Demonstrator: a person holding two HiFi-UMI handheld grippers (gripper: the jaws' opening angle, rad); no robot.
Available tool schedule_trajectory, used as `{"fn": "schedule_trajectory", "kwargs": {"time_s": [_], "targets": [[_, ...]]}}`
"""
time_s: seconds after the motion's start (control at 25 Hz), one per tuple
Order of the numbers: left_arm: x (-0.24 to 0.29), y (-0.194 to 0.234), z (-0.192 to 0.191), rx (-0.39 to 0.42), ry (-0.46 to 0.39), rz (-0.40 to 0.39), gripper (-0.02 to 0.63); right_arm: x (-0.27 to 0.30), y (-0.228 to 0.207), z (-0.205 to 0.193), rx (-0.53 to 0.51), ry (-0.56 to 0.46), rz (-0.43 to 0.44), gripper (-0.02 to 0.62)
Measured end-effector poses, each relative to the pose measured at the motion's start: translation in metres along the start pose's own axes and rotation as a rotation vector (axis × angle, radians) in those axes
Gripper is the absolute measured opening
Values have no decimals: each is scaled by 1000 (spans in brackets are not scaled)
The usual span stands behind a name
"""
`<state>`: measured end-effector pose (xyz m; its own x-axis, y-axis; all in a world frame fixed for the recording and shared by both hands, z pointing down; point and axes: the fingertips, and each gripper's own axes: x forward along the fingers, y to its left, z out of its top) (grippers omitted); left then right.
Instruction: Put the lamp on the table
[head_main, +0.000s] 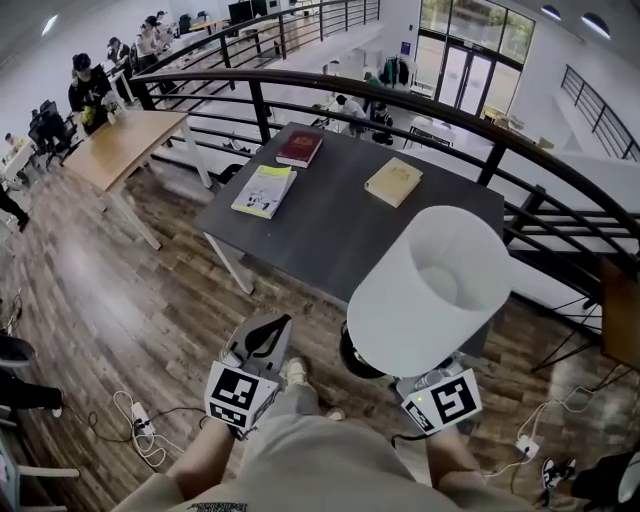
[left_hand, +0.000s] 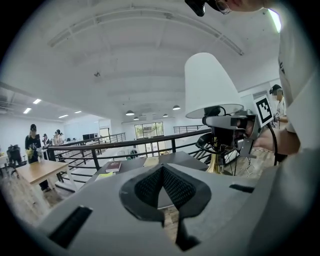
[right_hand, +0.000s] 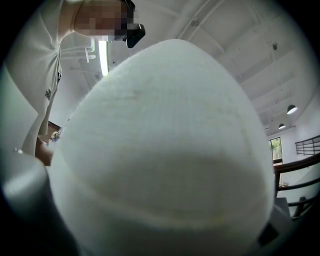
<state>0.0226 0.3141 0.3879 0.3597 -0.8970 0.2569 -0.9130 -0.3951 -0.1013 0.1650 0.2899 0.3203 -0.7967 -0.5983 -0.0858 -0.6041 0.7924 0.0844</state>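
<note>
The lamp has a white conical shade (head_main: 430, 290) and a dark round base (head_main: 355, 362), and it hangs in the air over the wooden floor, short of the dark grey table (head_main: 330, 225). In the left gripper view my right gripper (left_hand: 216, 121) is clamped on the lamp's neck just below the shade (left_hand: 210, 85), above the brass stem (left_hand: 216, 162). The right gripper view is filled by the shade (right_hand: 165, 150), so its jaws are hidden there. My left gripper (head_main: 264, 335) is held low beside the lamp, shut and empty.
On the table lie a red book (head_main: 299, 148), a yellow-green booklet (head_main: 264, 190) and a tan book (head_main: 393, 181). A curved black railing (head_main: 400, 100) runs behind the table. A wooden table (head_main: 125, 145) stands at the left. Cables (head_main: 140, 425) trail on the floor.
</note>
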Motion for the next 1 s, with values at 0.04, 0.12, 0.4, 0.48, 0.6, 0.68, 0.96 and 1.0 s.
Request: {"fn": "schedule_trajectory", "kwargs": {"time_s": [0.04, 0.12, 0.4, 0.48, 0.6, 0.68, 0.96, 1.0], "targets": [[1, 2, -1, -2, -2, 4, 5, 2, -1, -1, -1, -2, 2, 92], [5, 5, -2, -1, -7, 9, 5, 7, -3, -4, -6, -3, 5, 92], [28, 21, -9, 19, -34, 3, 5, 30, -11, -16, -30, -9, 13, 94], [37, 32, -10, 19, -46, 1, 5, 42, -15, -20, -39, -11, 4, 92], [50, 49, -13, 19, -44, -11, 5, 62, -21, -26, -37, -4, -3, 92], [63, 64, -12, 22, -47, -15, 5, 79, -27, -31, -37, -1, -4, 94], [122, 122, -7, 11, -40, -30, 5, 143, -66, -53, -22, 32, -27, 92], [131, 130, -4, 11, -40, -32, 5, 153, -73, -55, -18, 37, -31, 94]]}}
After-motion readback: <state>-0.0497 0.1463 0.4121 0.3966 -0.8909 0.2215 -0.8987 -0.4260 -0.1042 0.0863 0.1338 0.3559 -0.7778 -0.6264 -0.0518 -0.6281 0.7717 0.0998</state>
